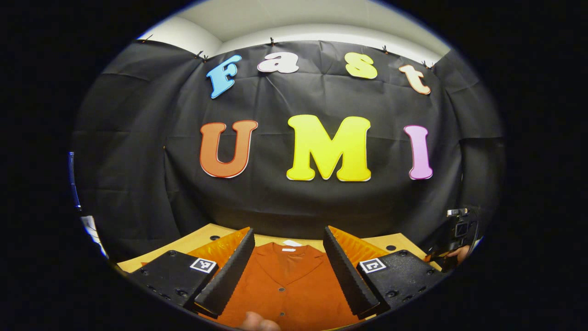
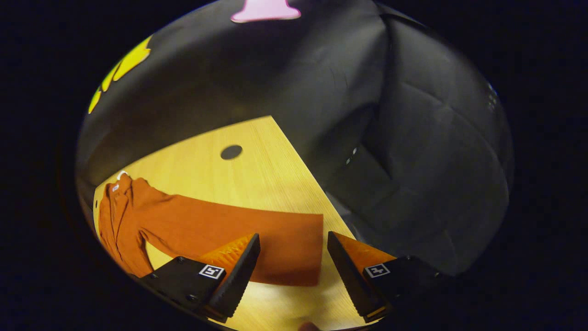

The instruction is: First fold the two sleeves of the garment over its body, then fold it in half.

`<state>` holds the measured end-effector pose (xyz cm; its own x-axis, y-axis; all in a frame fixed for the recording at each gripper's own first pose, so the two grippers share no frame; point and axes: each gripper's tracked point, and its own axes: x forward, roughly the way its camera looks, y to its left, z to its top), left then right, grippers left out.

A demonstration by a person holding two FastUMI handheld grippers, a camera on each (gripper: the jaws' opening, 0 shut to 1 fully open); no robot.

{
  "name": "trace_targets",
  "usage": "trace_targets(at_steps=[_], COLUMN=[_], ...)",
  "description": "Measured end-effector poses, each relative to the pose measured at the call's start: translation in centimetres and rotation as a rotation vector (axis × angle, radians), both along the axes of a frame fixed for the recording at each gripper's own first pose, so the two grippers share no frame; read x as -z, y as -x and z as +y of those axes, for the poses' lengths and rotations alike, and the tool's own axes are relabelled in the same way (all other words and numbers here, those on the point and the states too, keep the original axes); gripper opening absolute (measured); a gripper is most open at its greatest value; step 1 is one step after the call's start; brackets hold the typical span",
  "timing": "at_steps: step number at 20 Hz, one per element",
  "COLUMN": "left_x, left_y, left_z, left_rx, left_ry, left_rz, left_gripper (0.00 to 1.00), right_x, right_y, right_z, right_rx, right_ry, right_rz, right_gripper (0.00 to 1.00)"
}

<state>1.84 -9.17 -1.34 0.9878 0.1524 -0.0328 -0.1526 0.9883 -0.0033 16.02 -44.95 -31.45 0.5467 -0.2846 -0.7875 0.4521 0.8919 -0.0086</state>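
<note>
On the wooden table [image 2: 257, 151] one rust-orange shirt [image 1: 287, 280] lies flat, collar toward the black cloth wall [image 1: 275, 197], a small white neck tag too small to read. One sleeve [image 2: 239, 234] stretches straight out to the table's edge. Two dark round holes mark the tabletop. Left gripper [image 1: 287, 271] hangs wide open above the buttoned front, holding nothing. Right gripper [image 2: 294, 271] gapes over the cuff, empty too.

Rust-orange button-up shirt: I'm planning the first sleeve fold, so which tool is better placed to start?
Right. The right tool is open directly over the cuff of the long sleeve stretched across the wooden table; the left tool faces the collar.
</note>
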Motion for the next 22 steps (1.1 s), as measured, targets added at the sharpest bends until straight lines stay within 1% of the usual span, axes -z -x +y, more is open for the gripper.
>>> trace_targets(at_steps=[1,3,4,6,7,8,9,10,11,12,13,14,15,16,17,18,20,22], left_x=[-0.1,-0.2,0.2,0.9,1.0,1.2,1.5,1.6,1.6,1.9,2.3,2.9,3.1,3.3,3.3,3.6,4.1,4.2], left_y=[0.2,0.3,0.3,0.3,0.3,0.2,0.3,0.5,0.5,0.5,0.5,0.6,0.7,0.6,0.6,0.7,0.5,0.5], left_z=[0.2,0.3,0.6,1.5,1.7,2.1,2.5,3.2,3.7,4.1,4.6,5.1,5.3,5.6,6.0,6.6,7.3,7.7], left_rx=[-0.014,-0.027,-0.03,-0.041,-0.032,-0.025,-0.025,-0.026,-0.021,-0.019,-0.018,-0.017,-0.012,-0.006,-0.001,0.001,0.002,-0.002], left_ry=[0.002,0.003,-0.005,-0.028,-0.035,-0.043,-0.052,-0.059,-0.058,-0.055,-0.052,-0.053,-0.059,-0.066,-0.072,-0.073,-0.067,-0.064], left_rz=[-0.001,-0.006,-0.002,0.023,0.03,0.039,0.052,0.059,0.059,0.061,0.075,0.09,0.1,0.104,0.108,0.114,0.133,0.144], left_gripper=[0.97,0.97,0.97,0.97,0.97,1.0,1.0,0.97,0.97,0.97,0.97,0.97,0.97,0.97,0.97,0.97,0.97,0.98], right_x=[1.5,3.0,4.0,4.8,5.1,5.4,5.1,5.1,4.9,4.3,4.7,5.0,4.8,4.6,4.8,4.9,4.9,5.0], right_y=[-0.1,-0.4,0.0,-1.2,-0.7,-0.9,-0.7,-0.6,-0.4,-1.0,-1.1,-0.5,-0.6,-0.6,-0.5,-0.6,-0.6,0.1], right_z=[-0.3,0.2,0.0,1.0,1.0,1.0,1.2,1.6,2.0,2.2,2.8,2.1,2.0,1.8,2.0,2.1,1.9,0.9], right_rx=[0.01,0.002,0.001,-0.014,-0.027,-0.032,-0.022,0.017,0.075,0.133,0.178,0.201,0.208,0.206,0.194,0.191,0.21,0.229], right_ry=[-0.008,-0.038,-0.038,-0.077,-0.082,-0.086,-0.109,-0.179,-0.281,-0.361,-0.404,-0.392,-0.396,-0.394,-0.391,-0.387,-0.384,-0.347], right_rz=[0.052,0.124,0.189,0.236,0.256,0.277,0.305,0.333,0.365,0.363,0.38,0.407,0.421,0.434,0.442,0.444,0.443,0.469], right_gripper=[0.95,0.94,0.95,0.94,0.95,0.95,0.93,0.92,0.89,0.92,0.91,0.91,0.87,0.75,0.72,0.72,0.73,0.72])
